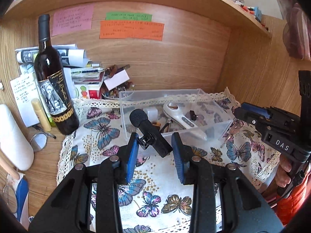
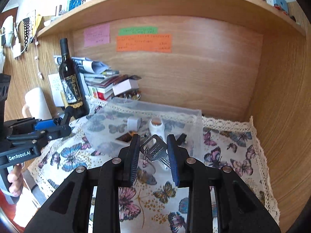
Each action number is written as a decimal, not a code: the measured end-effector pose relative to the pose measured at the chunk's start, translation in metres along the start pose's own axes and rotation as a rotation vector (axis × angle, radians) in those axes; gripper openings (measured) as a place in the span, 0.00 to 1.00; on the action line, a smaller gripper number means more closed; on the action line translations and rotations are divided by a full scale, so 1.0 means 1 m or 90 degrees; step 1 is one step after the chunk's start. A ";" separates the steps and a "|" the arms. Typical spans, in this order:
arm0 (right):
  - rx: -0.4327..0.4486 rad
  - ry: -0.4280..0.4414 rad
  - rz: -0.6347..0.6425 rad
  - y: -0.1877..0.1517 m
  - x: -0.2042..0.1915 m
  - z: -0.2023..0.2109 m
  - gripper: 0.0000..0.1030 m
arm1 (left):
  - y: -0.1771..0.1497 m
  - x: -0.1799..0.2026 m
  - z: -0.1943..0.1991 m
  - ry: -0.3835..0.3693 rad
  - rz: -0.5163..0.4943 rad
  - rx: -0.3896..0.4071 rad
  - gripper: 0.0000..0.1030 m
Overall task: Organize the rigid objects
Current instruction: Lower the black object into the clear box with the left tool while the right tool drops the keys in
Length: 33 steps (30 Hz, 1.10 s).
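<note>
My left gripper [image 1: 155, 141] is shut on a small black clip-on microphone [image 1: 148, 129] with a foam head, held above the butterfly cloth just in front of a clear plastic box [image 1: 223, 125]. My right gripper [image 2: 153, 145] is shut on a bunch of silver keys [image 2: 155, 148] on a ring, held at the near wall of the same box [image 2: 198, 114]. Inside the box lie a white handheld magnifier [image 1: 180, 116], a white plug [image 2: 134, 122], a small black part [image 1: 193, 114] and other small items. The right gripper body also shows in the left wrist view [image 1: 272, 124].
A dark wine bottle [image 1: 51, 81] stands left of the box, with stacked papers and boxes [image 1: 83, 71] behind it. A small mirror [image 1: 38, 141], a lip balm tube [image 1: 40, 114] and a white roll [image 1: 13, 137] lie at the left. Wooden walls [image 1: 258, 73] enclose the back and right.
</note>
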State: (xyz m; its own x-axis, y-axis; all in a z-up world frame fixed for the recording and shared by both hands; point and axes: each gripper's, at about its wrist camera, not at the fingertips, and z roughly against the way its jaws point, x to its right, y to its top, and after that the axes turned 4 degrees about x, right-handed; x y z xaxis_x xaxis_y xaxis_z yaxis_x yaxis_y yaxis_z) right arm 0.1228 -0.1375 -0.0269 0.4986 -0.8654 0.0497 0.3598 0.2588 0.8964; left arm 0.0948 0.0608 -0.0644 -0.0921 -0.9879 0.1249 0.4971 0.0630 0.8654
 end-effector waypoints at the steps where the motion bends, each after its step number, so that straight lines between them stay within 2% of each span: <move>1: 0.007 -0.002 0.000 0.004 0.000 -0.001 0.25 | 0.002 0.000 -0.001 -0.001 -0.001 0.002 0.34; 8: 0.041 -0.004 -0.005 0.031 0.000 -0.010 0.25 | 0.016 -0.002 -0.017 -0.002 -0.004 0.000 0.34; 14: 0.041 0.006 -0.004 0.041 -0.007 -0.030 0.25 | 0.017 -0.006 -0.047 0.011 0.001 -0.028 0.34; 25: -0.058 0.019 0.021 0.025 -0.019 -0.098 0.25 | 0.010 -0.017 -0.099 0.026 0.006 -0.097 0.34; 33: -0.130 0.033 0.019 0.004 -0.024 -0.132 0.25 | 0.010 -0.015 -0.101 0.033 -0.001 -0.093 0.31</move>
State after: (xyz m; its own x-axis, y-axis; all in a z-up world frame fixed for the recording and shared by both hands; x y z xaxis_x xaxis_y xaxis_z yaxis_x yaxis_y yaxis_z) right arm 0.2161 -0.0592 -0.0828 0.5495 -0.8341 0.0481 0.4937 0.3706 0.7867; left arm 0.1884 0.0619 -0.1068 -0.0501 -0.9942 0.0948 0.6176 0.0437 0.7852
